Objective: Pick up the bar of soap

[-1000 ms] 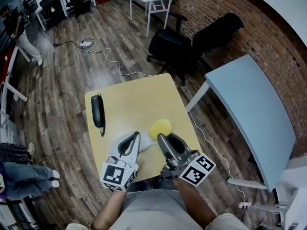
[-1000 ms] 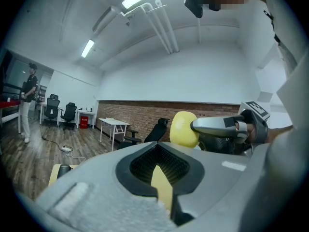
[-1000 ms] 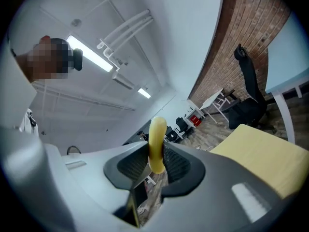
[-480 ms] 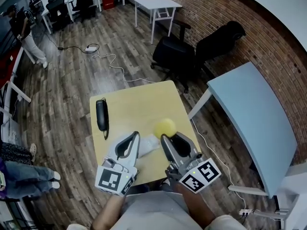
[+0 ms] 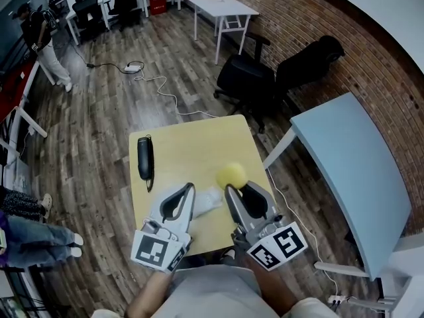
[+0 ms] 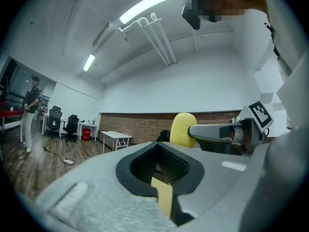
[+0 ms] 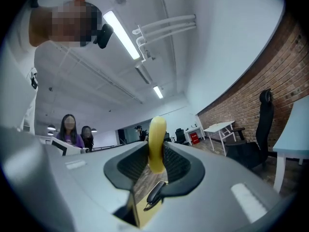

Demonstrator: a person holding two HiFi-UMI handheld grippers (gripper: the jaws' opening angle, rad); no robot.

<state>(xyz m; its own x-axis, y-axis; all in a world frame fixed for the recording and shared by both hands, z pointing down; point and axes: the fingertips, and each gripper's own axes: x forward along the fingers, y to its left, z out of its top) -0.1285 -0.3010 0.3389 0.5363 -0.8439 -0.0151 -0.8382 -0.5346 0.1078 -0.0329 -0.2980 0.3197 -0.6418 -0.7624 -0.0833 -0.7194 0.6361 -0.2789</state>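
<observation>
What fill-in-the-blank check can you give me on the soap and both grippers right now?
The bar of soap, clamped by the right gripper, is ___ in colour.
The left gripper has its jaws together and holds ___.
In the head view, the black handset lies on the table to the soap's ___.
Missing words: yellow; nothing; left.
</observation>
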